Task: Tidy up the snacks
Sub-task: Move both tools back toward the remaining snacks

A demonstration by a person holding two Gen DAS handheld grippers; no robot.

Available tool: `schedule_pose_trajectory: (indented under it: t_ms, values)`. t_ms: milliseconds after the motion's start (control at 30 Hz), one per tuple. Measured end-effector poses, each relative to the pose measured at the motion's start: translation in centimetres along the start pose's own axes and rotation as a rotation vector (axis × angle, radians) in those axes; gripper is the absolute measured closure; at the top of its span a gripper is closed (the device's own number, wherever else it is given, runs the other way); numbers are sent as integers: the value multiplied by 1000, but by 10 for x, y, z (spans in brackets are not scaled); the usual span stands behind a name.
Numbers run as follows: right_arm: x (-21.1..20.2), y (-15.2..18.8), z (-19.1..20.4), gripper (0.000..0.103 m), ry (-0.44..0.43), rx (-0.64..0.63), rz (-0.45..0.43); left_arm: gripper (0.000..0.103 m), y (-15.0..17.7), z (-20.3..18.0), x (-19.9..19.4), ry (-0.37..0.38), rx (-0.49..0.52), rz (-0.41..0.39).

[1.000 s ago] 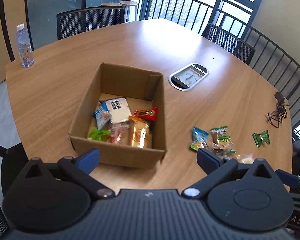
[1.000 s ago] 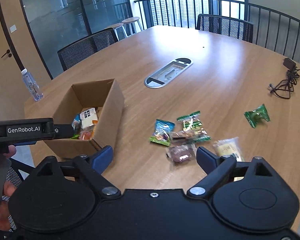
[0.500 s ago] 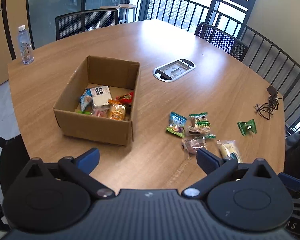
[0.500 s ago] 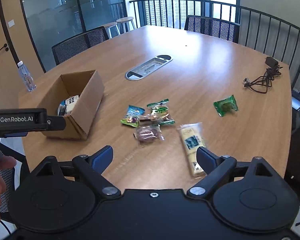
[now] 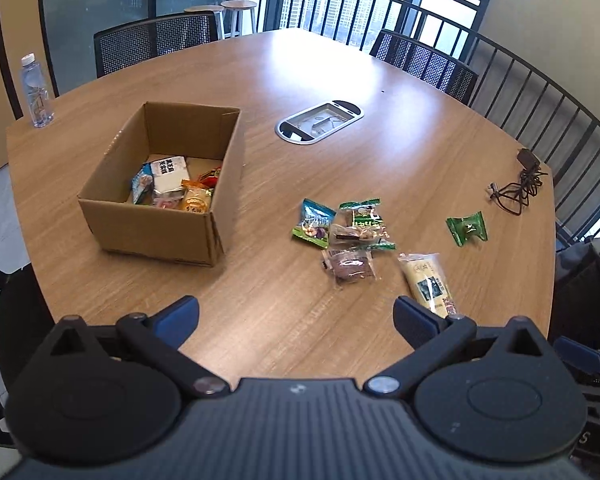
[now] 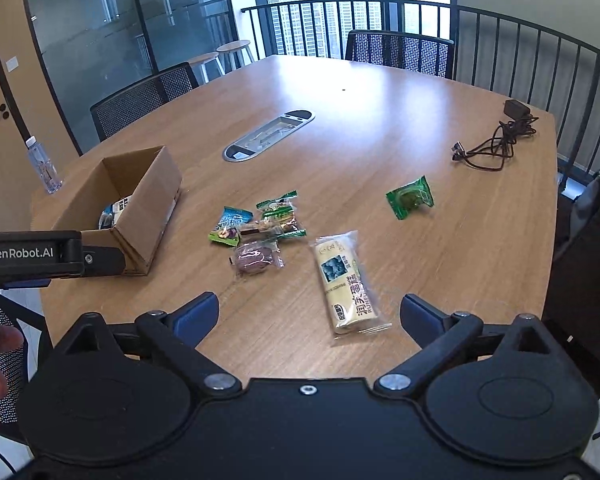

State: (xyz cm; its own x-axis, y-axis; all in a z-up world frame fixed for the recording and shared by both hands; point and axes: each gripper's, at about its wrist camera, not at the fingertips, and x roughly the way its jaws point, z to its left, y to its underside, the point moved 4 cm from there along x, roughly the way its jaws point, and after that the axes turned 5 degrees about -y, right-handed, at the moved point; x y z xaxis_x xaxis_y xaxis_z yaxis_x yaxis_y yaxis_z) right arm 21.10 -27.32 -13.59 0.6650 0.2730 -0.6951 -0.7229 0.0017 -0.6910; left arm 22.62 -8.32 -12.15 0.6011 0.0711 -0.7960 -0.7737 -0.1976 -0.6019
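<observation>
Both tools have pulled back since a second ago: cardboard box (image 5: 160, 184) now sits farther off, and the long beige snack packet (image 6: 346, 282) shows whole. Left tool (image 5: 296, 316) and right tool (image 6: 310, 314) both spread apart, empty. Loose snacks (image 5: 348, 232) clustered on table (image 5: 400, 152) right of box, green packet (image 5: 466, 228) apart from them

6 loose snacks (image 5: 354, 233) (wrapped) lie beside open cardboard box (image 5: 156, 224).

We see bright daylight from the windows (image 6: 324, 20) glaring on the table (image 6: 380, 120), sharp focus, and fisheye bending at the edges.
</observation>
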Motion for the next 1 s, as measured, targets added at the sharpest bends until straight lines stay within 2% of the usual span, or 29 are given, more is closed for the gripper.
schedule_pose_trajectory:
  t_ms: [200,367,533,800,1000]
  values:
    - [6,-1,-5,5,-9,12,6,0,-6,-11,11,27,21,5]
    - [13,-5,-9,6,20,27,19,2,-10,-20,30,56,31,47]
    - [29,-9,-17,17,53,50,49,5,-18,-25,50,68,35,79]
    - [59,-12,-21,24,69,60,101,17,-28,-27,89,75,32,150]
    - [81,-17,-31,28,47,64,156,19,-35,-35,118,95,35,195]
